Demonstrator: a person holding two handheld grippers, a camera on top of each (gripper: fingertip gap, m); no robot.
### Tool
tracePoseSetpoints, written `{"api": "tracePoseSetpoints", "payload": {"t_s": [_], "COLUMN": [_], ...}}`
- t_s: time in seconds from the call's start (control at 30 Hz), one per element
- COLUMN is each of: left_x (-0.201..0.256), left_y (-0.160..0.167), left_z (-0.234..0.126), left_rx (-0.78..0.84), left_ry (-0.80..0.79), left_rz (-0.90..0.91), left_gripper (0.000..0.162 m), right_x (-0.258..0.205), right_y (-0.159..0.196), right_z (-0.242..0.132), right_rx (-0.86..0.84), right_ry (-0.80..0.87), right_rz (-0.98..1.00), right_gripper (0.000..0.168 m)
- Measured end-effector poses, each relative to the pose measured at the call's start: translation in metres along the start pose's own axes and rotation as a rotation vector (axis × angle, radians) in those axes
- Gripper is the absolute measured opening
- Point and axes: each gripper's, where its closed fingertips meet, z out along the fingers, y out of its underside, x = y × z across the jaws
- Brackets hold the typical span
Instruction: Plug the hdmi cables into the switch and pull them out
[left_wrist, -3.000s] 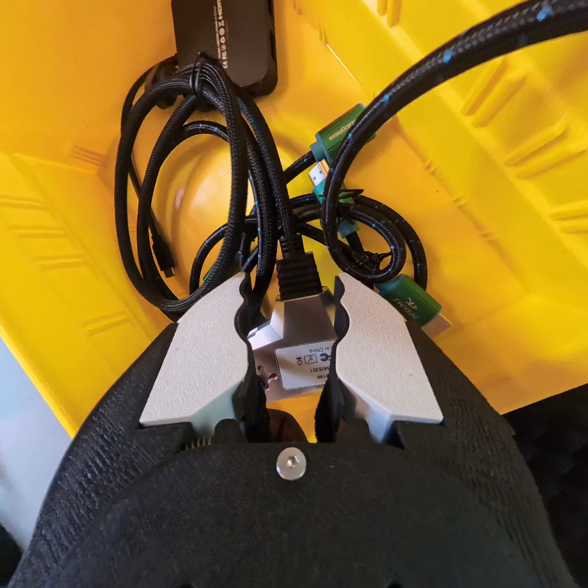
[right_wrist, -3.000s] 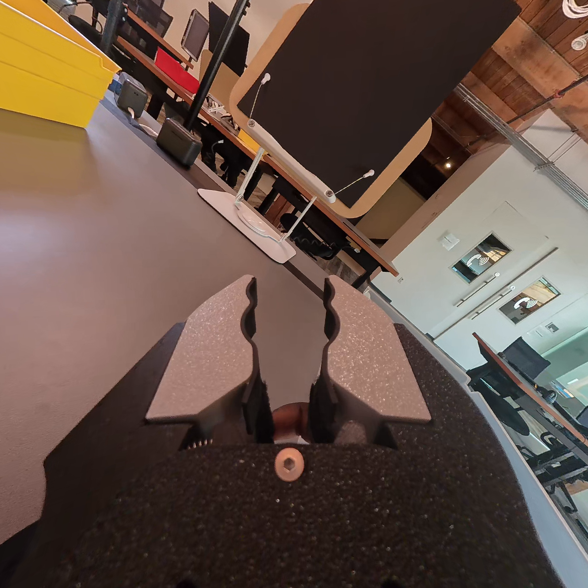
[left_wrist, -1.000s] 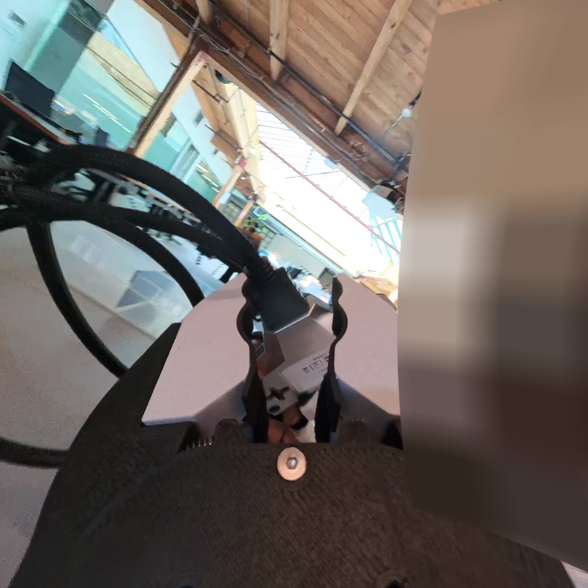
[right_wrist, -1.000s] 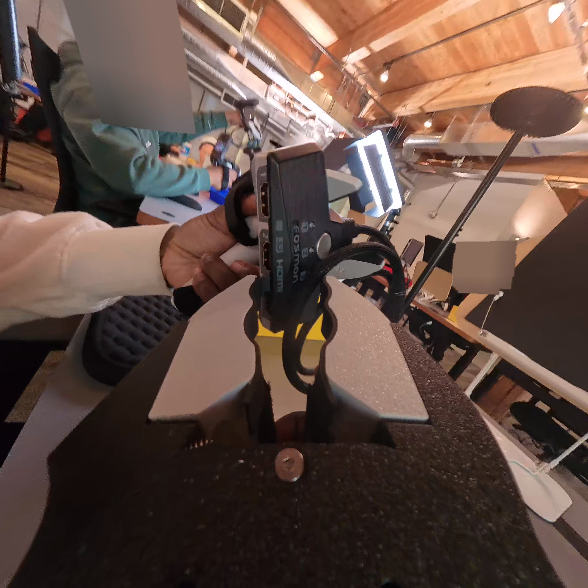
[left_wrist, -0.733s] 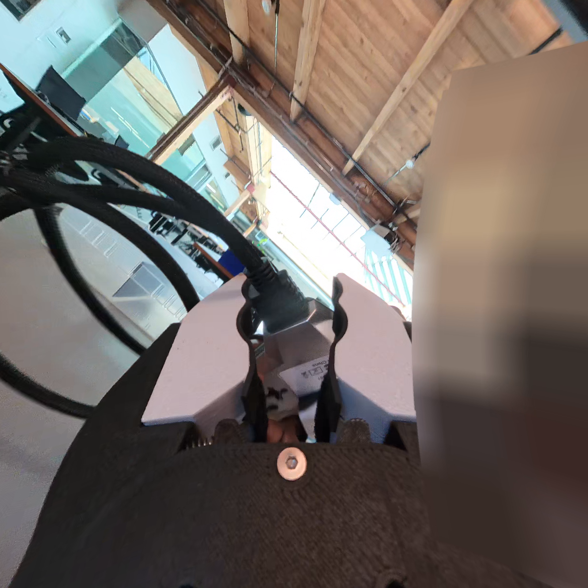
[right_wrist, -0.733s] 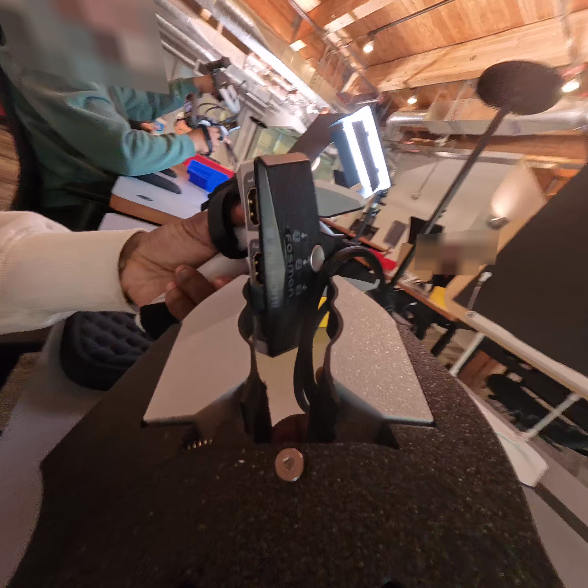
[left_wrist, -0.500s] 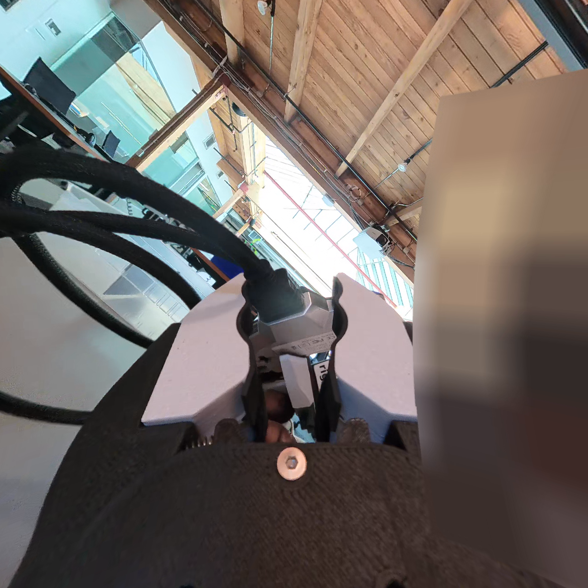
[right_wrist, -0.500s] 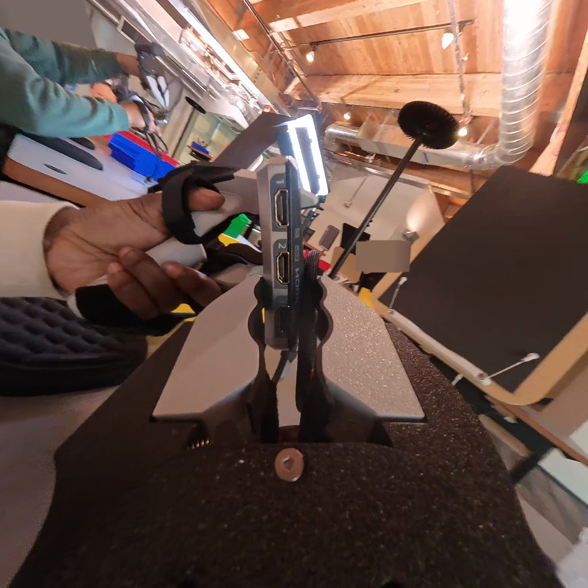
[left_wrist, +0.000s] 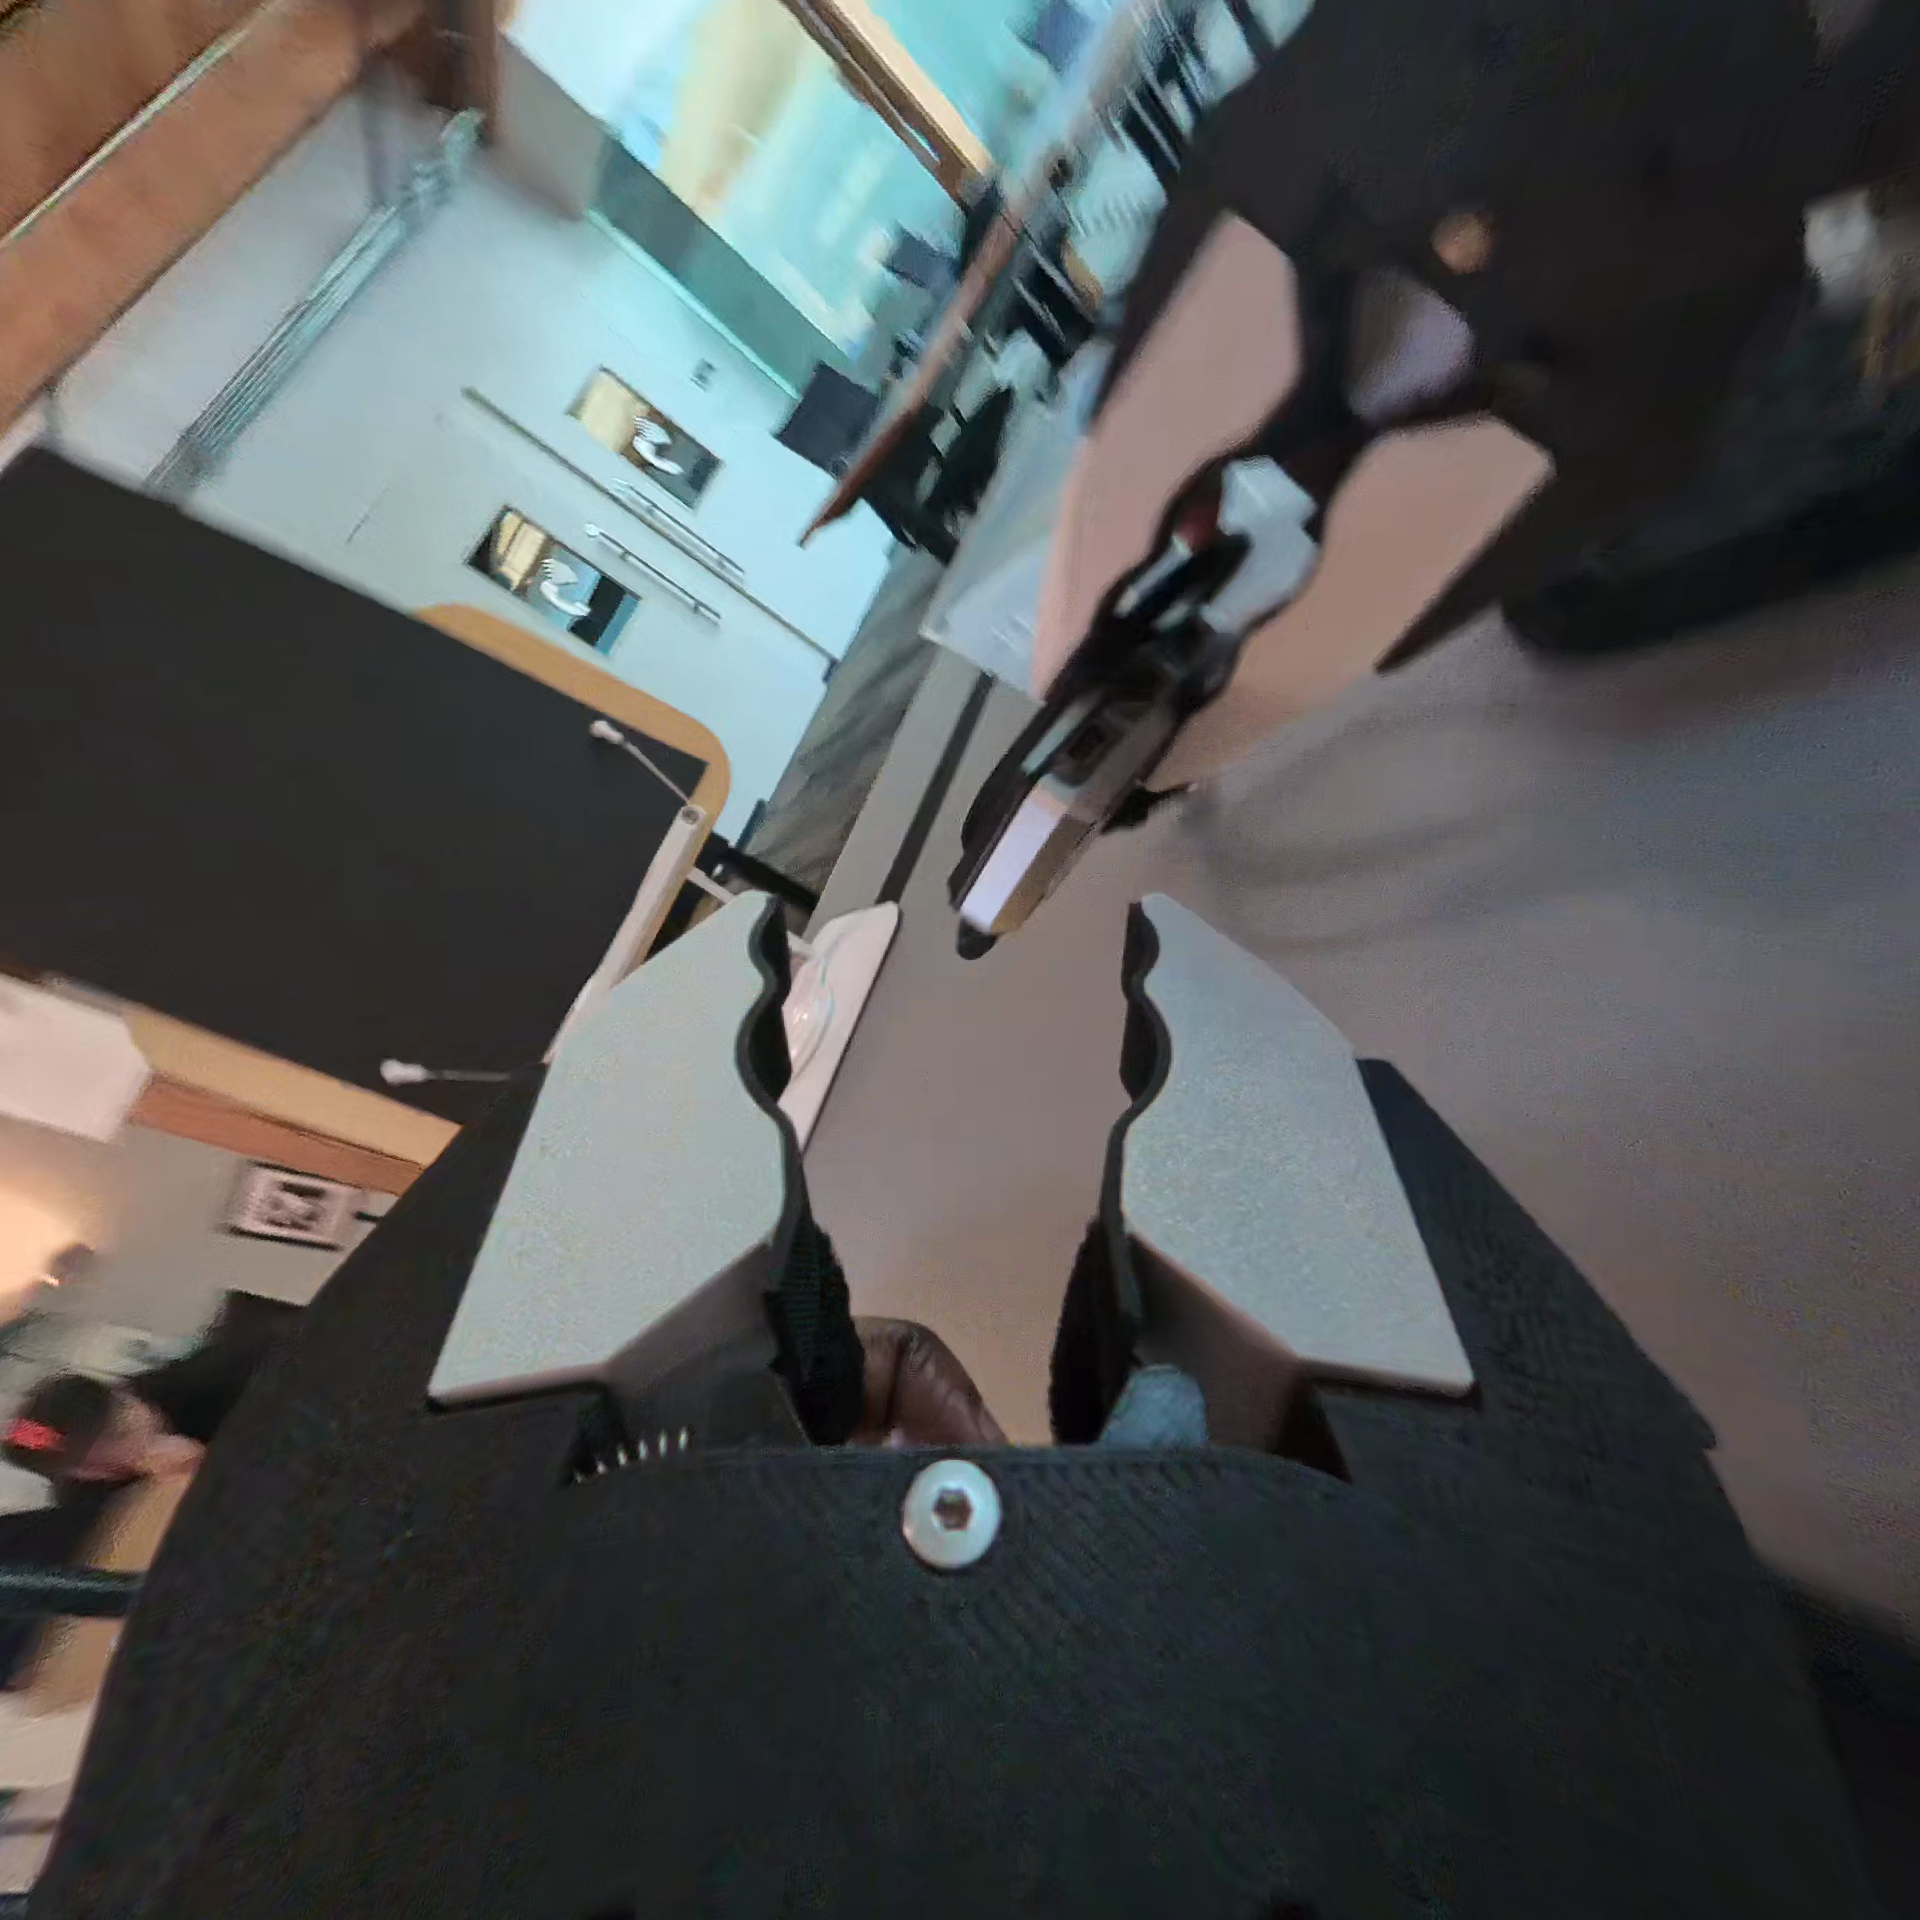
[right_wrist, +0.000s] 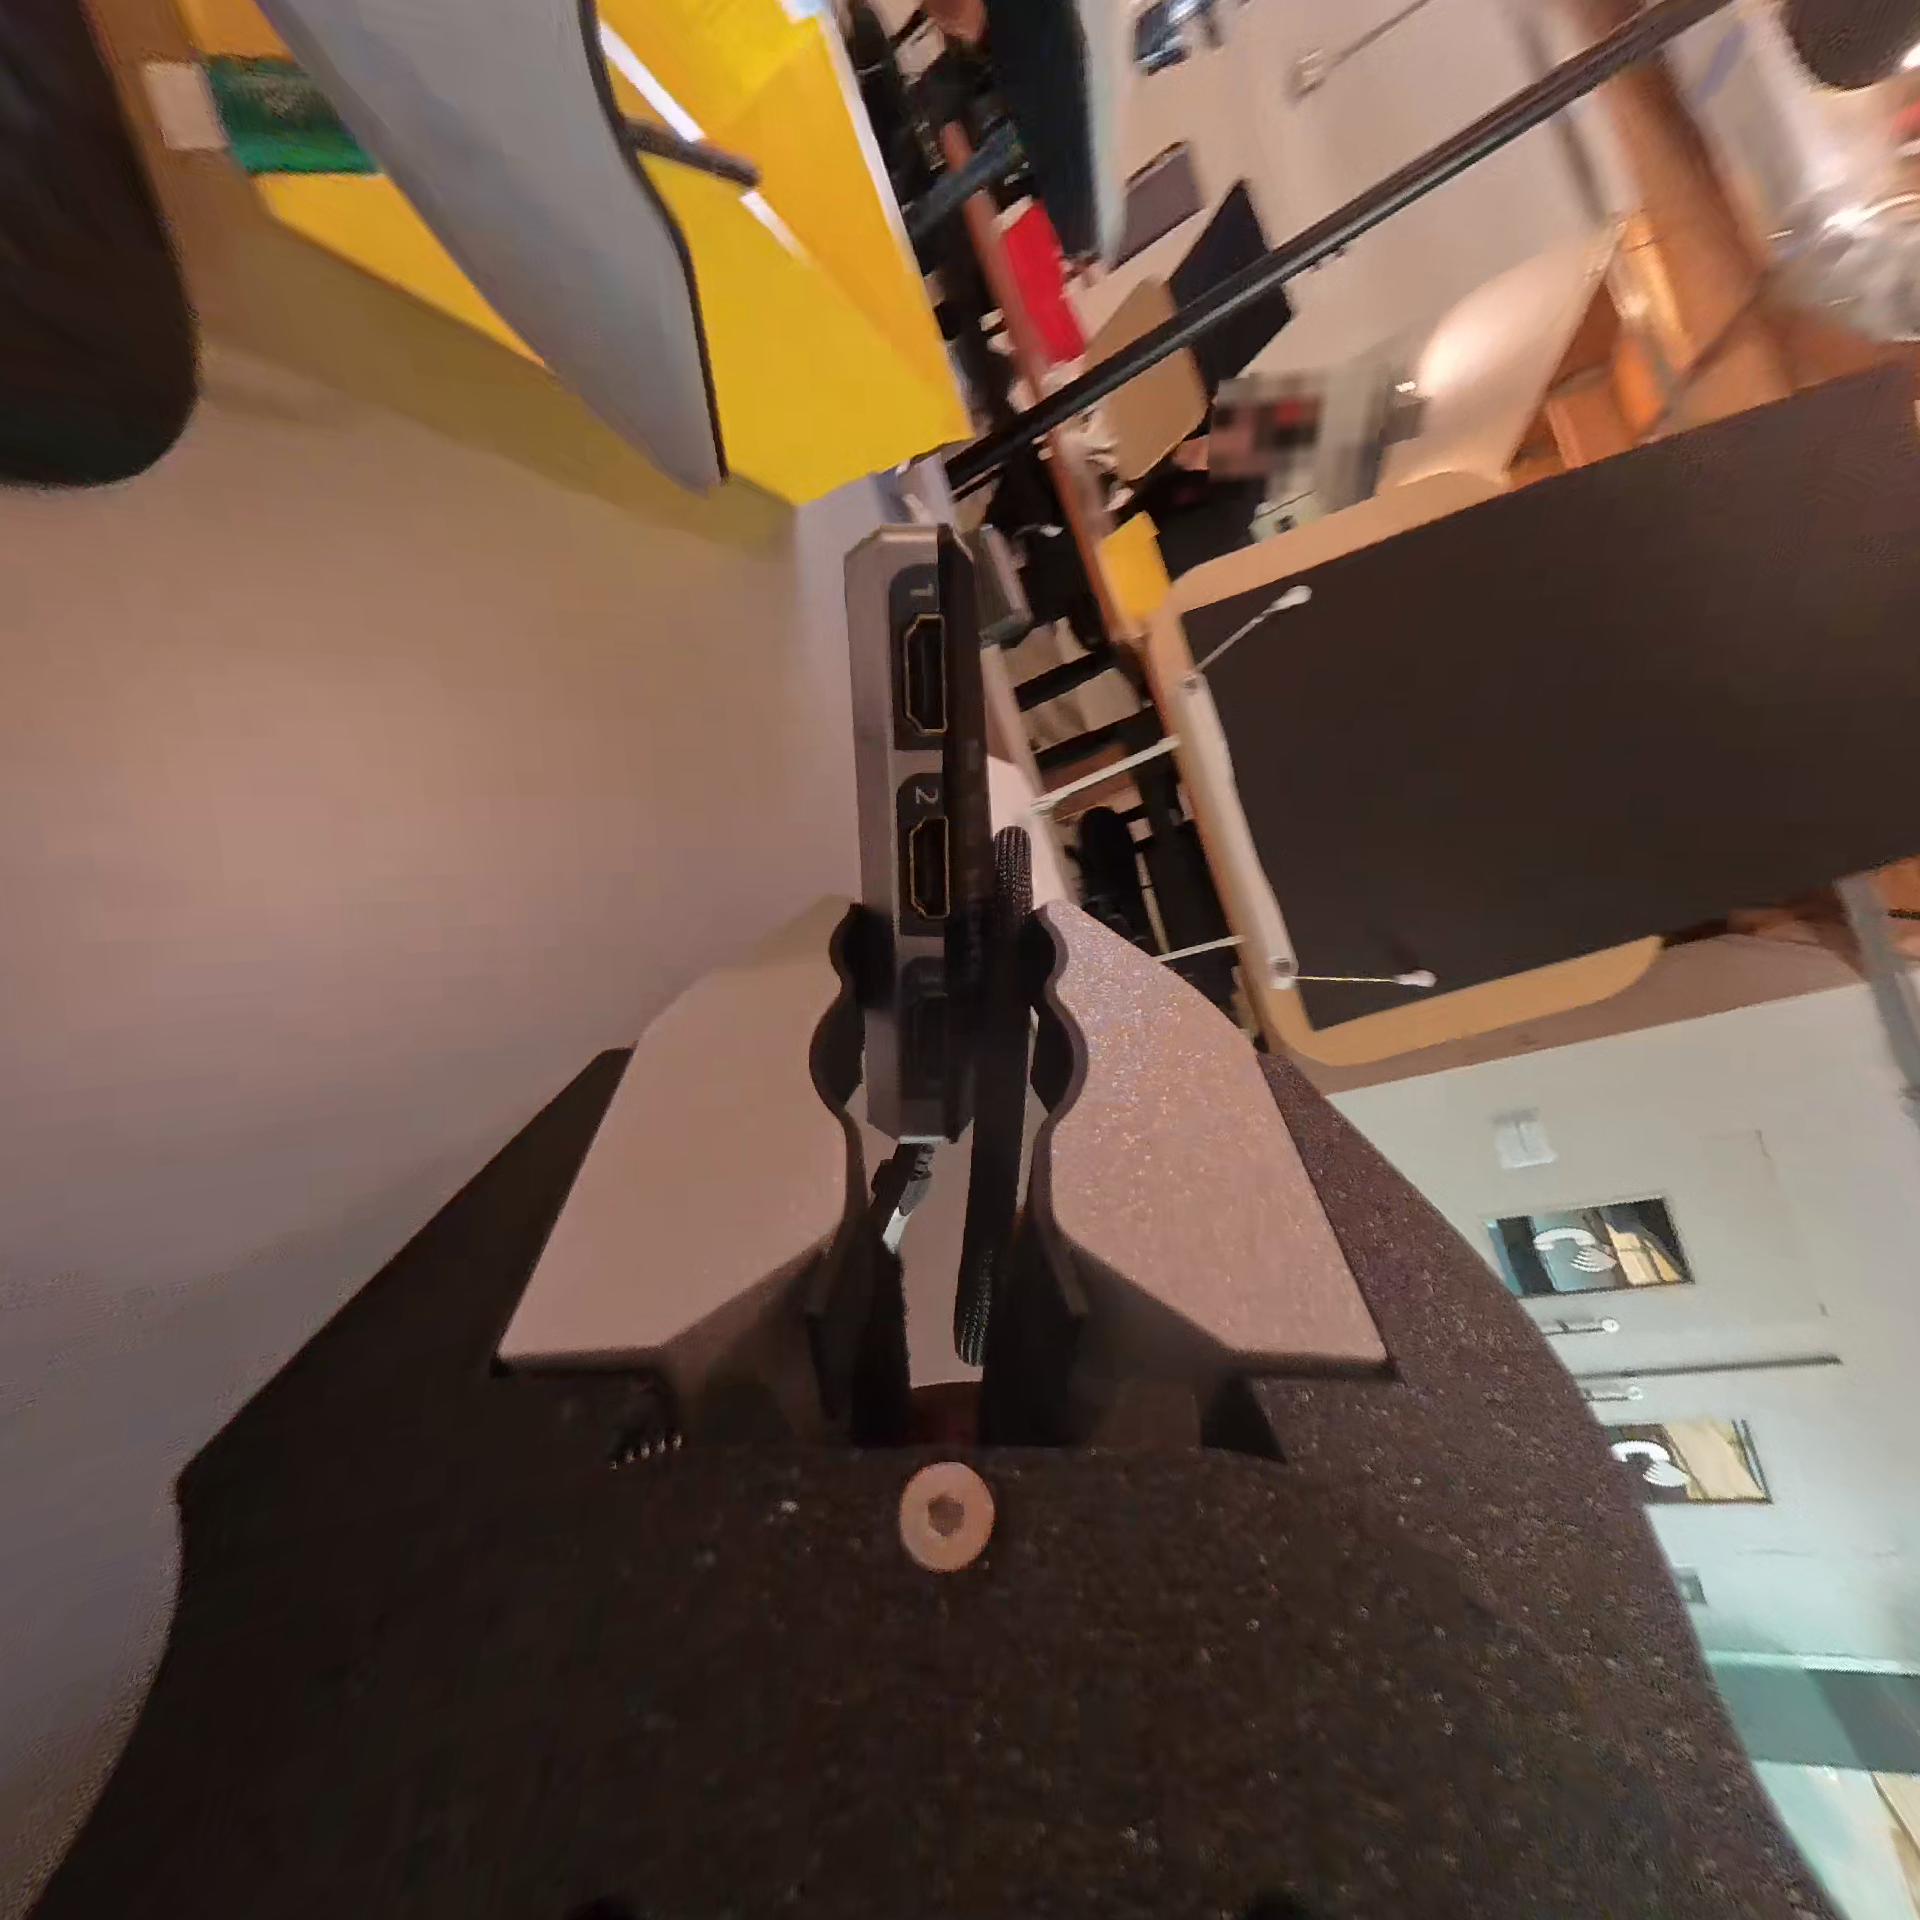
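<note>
The grey switch (right_wrist: 902, 831) stands edge-on at the frame's centre in the right wrist view, clamped between the right gripper (right_wrist: 940, 951) jaws along with a braided black cable (right_wrist: 995, 1091). Two of its ports face the camera, unplugged. A yellow bin (right_wrist: 810, 301) sits upper left on the grey surface (right_wrist: 364, 831). The left gripper (left_wrist: 948, 925) jaws are spread, grasping nothing.
</note>
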Motion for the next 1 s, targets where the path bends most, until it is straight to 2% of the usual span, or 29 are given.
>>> {"api": "tracePoseSetpoints", "payload": {"t_s": [0.13,0.2,0.3,0.47,0.6,0.67,0.77,0.8,0.87,1.0], "left_x": [0.025,0.033,0.034,0.024,0.028,0.033,0.041,0.043,0.047,0.040], "left_y": [0.009,0.011,0.005,-0.023,-0.029,-0.034,-0.040,-0.040,-0.039,-0.023], "left_z": [0.025,0.032,0.028,-0.002,-0.012,-0.014,-0.015,-0.014,-0.011,-0.004], "left_rx": [-0.073,-0.067,0.009,0.325,0.433,0.481,0.516,0.511,0.502,0.426], "left_ry": [0.062,0.071,0.091,0.149,0.202,0.245,0.305,0.317,0.334,0.280], "left_rz": [0.310,0.369,0.215,-0.186,-0.235,-0.246,-0.244,-0.238,-0.240,-0.305], "left_gripper": [0.054,0.029,0.023,0.020,0.020,0.020,0.020,0.020,0.021,0.024], "right_x": [-0.019,-0.022,-0.016,0.025,0.038,0.024,-0.004,-0.009,-0.012,-0.019], "right_y": [-0.006,-0.010,-0.014,-0.036,-0.043,-0.045,-0.046,-0.051,-0.064,-0.060], "right_z": [-0.001,-0.003,-0.008,-0.044,-0.070,-0.067,-0.053,-0.053,-0.056,-0.045], "right_rx": [0.018,0.031,0.110,0.526,0.806,0.815,0.746,0.761,0.817,0.719], "right_ry": [-0.115,-0.144,-0.112,0.025,-0.061,-0.185,-0.322,-0.351,-0.388,-0.418], "right_rz": [-0.002,0.003,-0.031,0.196,0.454,0.467,0.352,0.333,0.319,0.313], "right_gripper": [0.029,0.029,0.031,0.052,0.051,0.051,0.053,0.050,0.030,0.021]}}
